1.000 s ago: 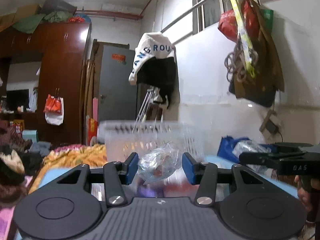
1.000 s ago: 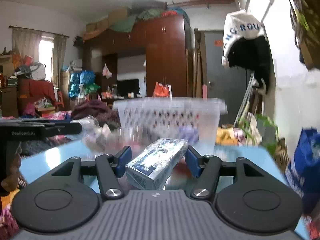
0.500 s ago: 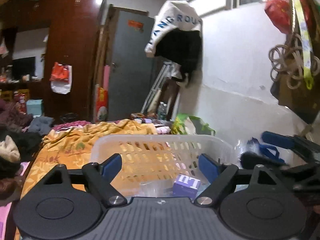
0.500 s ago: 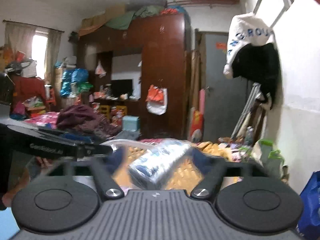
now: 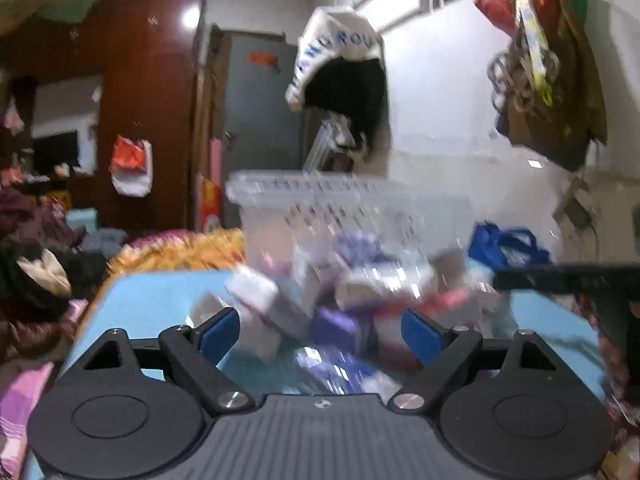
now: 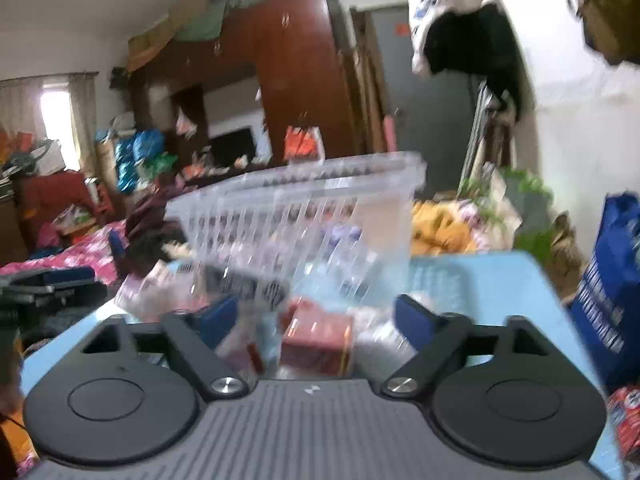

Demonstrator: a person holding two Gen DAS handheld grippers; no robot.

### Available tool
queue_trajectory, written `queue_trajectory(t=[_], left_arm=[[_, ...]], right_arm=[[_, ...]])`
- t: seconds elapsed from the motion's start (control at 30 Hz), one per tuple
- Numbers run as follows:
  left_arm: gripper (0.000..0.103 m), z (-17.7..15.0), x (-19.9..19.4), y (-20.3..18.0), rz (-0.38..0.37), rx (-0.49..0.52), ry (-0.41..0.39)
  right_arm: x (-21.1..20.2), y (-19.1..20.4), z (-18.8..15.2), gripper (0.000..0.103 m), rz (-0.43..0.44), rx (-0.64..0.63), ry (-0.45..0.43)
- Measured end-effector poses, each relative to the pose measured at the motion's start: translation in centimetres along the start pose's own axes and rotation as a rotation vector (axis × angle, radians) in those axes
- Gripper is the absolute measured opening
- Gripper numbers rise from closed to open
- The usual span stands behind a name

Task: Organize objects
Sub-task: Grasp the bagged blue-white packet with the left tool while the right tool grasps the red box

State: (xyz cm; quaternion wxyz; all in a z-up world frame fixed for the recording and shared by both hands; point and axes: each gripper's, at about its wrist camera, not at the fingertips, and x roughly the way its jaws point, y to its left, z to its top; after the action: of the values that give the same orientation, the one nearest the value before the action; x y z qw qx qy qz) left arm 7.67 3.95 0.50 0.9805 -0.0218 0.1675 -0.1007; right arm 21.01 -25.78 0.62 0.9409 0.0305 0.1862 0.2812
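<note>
Left wrist: left gripper (image 5: pixel 320 330) opening, right gripper (image 6: pixel 314 316) closing, both empty; blurry pile (image 5: pixel 340 292) w/ basket (image 5: pixel 320 200) risks mis-grab.

Your right gripper (image 6: pixel 316 320) filled the bottom of the frame, its blue-padded fingers (image 6: pixel 414 320) spread and closing, gripping nothing. Between them, low in the centre, a red box (image 6: pixel 318 344) lay on the pale blue surface (image 6: pixel 480 280) among blurred wrapped packets (image 6: pixel 160 296). Behind these, at mid-frame, stood a clear slotted basket (image 6: pixel 304 208), tilted in the picture with its rim rising to the right. At the left edge your other gripper (image 6: pixel 48 284) reached in, dark with blue pads. A blue bag (image 6: pixel 608 292) stood at the right edge. A dark wooden wardrobe (image 6: pixel 296 80) rose at upper centre, and a white-and-black garment (image 6: pixel 460 20) hung at upper right.
</note>
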Motion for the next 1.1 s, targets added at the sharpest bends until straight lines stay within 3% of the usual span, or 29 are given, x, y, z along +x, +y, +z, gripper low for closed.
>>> queue_trajectory(t=[0.13, 0.23, 0.37, 0.53, 0.63, 0.67, 0.97, 1.1], left_arm=[[0.090, -0.7, 0.9, -0.5, 0.007, 0.030, 0.053], [0.090, -1.9, 1.3, -1.0, 0.001, 0.058, 0.096], [0.090, -2.5, 1.3, -2.3, 0.015, 0.086, 0.103], [0.087, -2.5, 2.0, -3.9, 0.110, 0.154, 0.134], [0.067, -2.8, 2.0, -4.3, 0.143, 0.183, 0.148], [0.055, -2.8, 2.1, -4.3, 0.159, 0.184, 0.152], [0.054, -3.2, -0.3, -3.5, 0.098, 0.137, 0.018], [0.054, -3.1, -0.1, -3.5, 0.082, 0.135, 0.023]], right_arm=[[1.3, -0.2, 0.3, 0.079, 0.009, -0.006, 0.043], [1.2, -0.1, -0.2, 0.070, 0.022, -0.008, 0.049], [0.8, 0.2, -0.8, 0.047, -0.008, -0.022, 0.029], [0.2, 0.0, -1.0, 0.047, 0.002, -0.003, -0.020], [-0.1, -0.1, -0.9, 0.046, 0.005, -0.001, -0.043], [-0.2, -0.1, -0.9, 0.046, 0.006, 0.000, -0.051], [-0.6, -0.4, -0.8, 0.046, 0.026, 0.021, -0.107], [-0.3, -0.9, -0.7, 0.046, 0.047, 0.052, -0.089]])
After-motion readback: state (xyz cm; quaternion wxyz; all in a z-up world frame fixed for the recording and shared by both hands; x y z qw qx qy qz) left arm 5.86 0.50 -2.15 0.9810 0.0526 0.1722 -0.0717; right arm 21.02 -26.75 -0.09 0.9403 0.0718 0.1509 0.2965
